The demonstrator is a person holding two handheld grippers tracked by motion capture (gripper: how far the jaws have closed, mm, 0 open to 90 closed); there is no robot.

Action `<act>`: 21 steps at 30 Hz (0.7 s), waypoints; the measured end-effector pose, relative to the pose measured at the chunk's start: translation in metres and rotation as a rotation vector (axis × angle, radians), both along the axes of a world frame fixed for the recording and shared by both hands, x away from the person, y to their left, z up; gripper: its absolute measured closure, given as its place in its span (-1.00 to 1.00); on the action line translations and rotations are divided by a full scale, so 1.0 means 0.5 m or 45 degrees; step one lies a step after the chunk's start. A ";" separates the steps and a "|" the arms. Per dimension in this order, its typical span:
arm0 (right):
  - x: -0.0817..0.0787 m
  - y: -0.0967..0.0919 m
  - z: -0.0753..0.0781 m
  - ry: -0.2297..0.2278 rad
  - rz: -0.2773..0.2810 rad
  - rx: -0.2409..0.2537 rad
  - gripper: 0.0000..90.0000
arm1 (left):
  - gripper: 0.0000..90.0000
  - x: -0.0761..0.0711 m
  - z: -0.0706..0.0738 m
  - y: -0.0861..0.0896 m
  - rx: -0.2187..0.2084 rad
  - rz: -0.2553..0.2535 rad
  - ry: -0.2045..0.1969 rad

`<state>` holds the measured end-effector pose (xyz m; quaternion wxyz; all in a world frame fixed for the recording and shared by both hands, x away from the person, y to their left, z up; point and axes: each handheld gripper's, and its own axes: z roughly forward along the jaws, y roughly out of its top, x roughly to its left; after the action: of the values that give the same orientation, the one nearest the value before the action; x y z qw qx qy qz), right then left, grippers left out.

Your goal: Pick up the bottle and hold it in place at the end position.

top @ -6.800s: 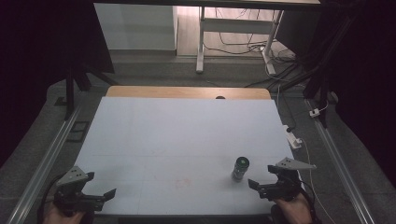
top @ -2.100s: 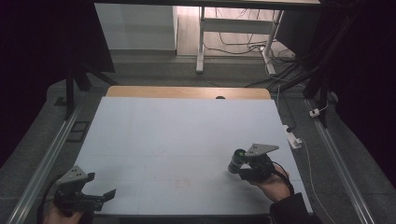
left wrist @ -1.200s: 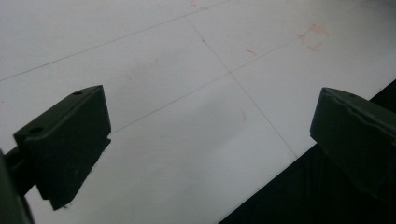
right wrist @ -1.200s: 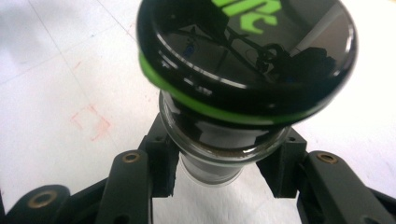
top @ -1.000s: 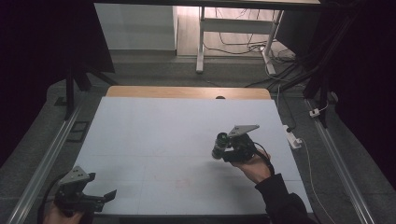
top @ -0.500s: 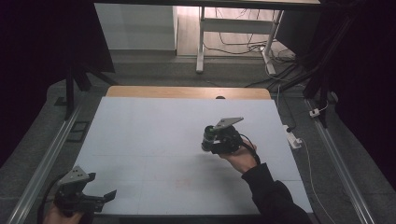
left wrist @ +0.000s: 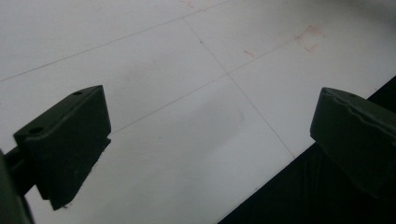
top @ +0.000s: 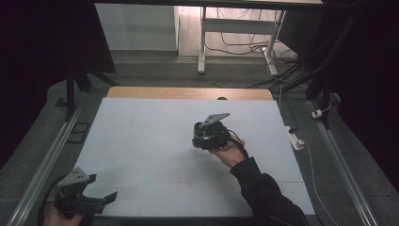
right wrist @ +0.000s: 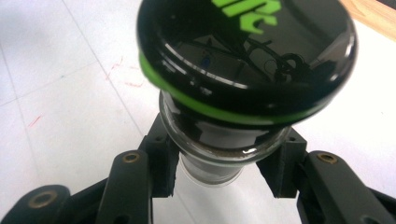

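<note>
So the bottle [right wrist: 219,154] is showing a glossy black cap [right wrist: 247,56] with a bright green ring running round its rim and green lettering on top, cut off so I can't read it. The glass under the cap is looking clear over something dark, I think. The right gripper [right wrist: 219,179] is looking black with brass-coloured pins, and the left gripper [left wrist: 210,135] is showing dull black jaws. The table [top: 155,122] is looking pale white with thin grey lines and faint red scribbles, its far edge is showing tan wood, and the sleeve [top: 263,193] is looking black
</note>
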<state>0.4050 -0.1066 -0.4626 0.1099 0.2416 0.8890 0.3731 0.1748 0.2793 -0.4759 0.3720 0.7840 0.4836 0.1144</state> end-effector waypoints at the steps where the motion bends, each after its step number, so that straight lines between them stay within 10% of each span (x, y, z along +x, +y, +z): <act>1: 0.003 0.005 -0.002 -0.001 0.000 0.001 0.17 | -1.00 0.000 0.000 0.000 -0.001 0.000 0.000; 21: 0.032 0.054 -0.059 -0.026 0.008 -0.082 0.17 | -1.00 0.000 0.000 0.000 0.003 -0.002 0.001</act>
<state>0.4212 -0.0798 -0.4921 0.1255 0.2314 0.9001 0.3470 0.1747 0.2792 -0.4760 0.3709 0.7849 0.4829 0.1144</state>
